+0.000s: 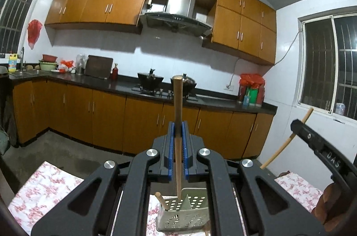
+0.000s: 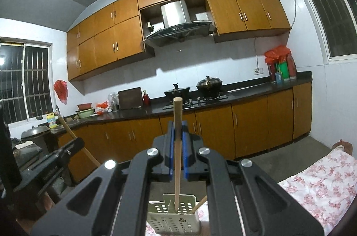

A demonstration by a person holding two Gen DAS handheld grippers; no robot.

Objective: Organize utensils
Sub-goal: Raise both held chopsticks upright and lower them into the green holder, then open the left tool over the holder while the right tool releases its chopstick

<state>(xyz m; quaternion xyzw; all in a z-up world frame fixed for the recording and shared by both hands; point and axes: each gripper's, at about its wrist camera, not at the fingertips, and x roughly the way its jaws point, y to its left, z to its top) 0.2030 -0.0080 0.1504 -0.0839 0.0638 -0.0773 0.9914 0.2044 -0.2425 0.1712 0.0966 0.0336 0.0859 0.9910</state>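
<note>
round wooden chopstick [image 1: 177, 106] clamped upright over perforated holder [image 1: 185, 213].

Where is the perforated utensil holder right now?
The perforated utensil holder sits at bottom centre of both wrist views, on the floral cloth, below each gripper's chopstick.

smooth wooden chopstick [image 1: 177, 102], perforated plastic holder [image 1: 185, 213]

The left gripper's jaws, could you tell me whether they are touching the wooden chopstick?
Touching. The left wrist view shows the left gripper with its blue jaws closed flat against both sides of the wooden chopstick.
</note>
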